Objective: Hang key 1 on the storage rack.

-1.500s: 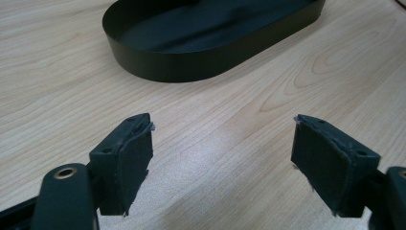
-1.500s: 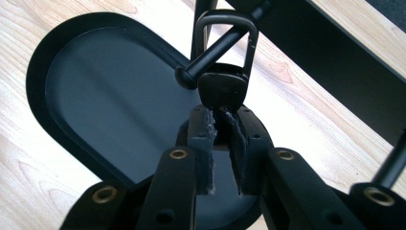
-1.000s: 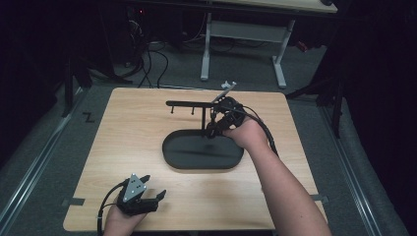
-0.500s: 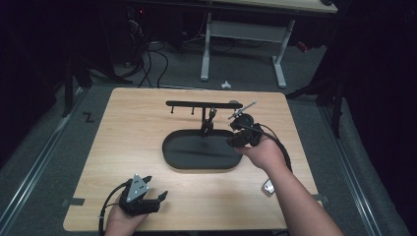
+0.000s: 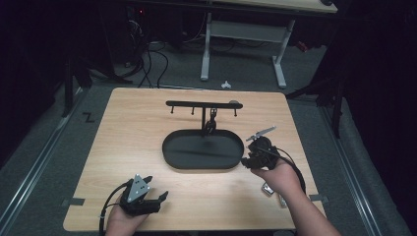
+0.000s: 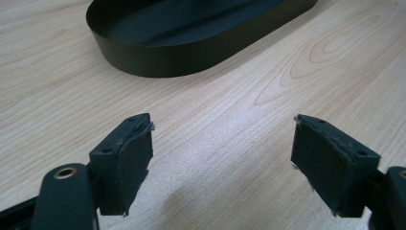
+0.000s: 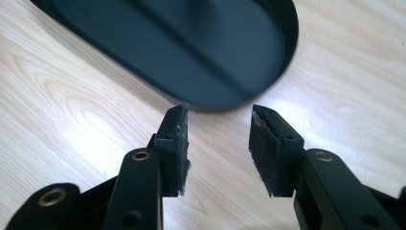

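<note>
A black oval tray [image 5: 203, 167] lies mid-table, and a black stand with a hooked crossbar [image 5: 196, 103] rises from its far side. A small dark item [image 5: 212, 124] hangs from one hook. My right gripper [image 5: 246, 161] hovers low by the tray's right end, and its jaws have just been opening with nothing between them. In the right gripper view its gripper [image 7: 218, 139] points at the tray's rounded end [image 7: 158, 43]. Near the front left my left gripper [image 5: 157, 191] rests wide open and empty. The left gripper view has that gripper [image 6: 222, 158] facing the tray wall [image 6: 158, 62] over bare wood.
Two small silvery objects [image 5: 268, 189] lie on the wood by the person's right wrist, near the table's front right corner. A dark floor with cables and another desk's legs [image 5: 280, 69] lies beyond the far edge.
The right hand has drawn back from the stand's hooks toward the near right and sunk to the tray's right end. Its jaws have widened. The dark item stays hanging. The left hand has kept still.
</note>
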Available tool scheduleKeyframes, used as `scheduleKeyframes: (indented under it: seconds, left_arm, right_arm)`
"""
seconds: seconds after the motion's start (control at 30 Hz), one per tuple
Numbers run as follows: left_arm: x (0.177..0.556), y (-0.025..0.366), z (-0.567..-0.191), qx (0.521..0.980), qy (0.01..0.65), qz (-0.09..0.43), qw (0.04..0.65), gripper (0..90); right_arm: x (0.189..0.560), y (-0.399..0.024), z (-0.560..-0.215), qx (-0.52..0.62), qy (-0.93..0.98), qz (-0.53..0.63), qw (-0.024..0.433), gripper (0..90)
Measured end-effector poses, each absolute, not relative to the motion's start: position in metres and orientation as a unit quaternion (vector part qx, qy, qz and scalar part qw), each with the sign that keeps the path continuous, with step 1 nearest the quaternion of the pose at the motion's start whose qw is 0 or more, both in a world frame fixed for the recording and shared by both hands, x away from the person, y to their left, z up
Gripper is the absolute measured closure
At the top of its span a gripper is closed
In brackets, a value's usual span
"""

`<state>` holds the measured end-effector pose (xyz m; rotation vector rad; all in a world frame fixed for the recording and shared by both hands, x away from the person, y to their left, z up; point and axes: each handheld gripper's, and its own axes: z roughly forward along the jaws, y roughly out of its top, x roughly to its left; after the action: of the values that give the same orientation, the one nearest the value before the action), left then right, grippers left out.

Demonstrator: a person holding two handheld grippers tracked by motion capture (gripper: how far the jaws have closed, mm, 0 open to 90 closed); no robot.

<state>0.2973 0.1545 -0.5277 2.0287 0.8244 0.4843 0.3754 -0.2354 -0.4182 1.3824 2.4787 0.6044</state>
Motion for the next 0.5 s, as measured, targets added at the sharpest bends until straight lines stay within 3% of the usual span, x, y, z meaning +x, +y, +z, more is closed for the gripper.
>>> scheduleKeyframes:
  seconds: [0.5]
  left_arm:
    - [0.297,0.154,-0.528,0.817,0.330,0.193,0.431,22.7]
  right_arm:
    - [0.362,-0.293,-0.452,0.525,0.824,0.175,0.117,62.4]
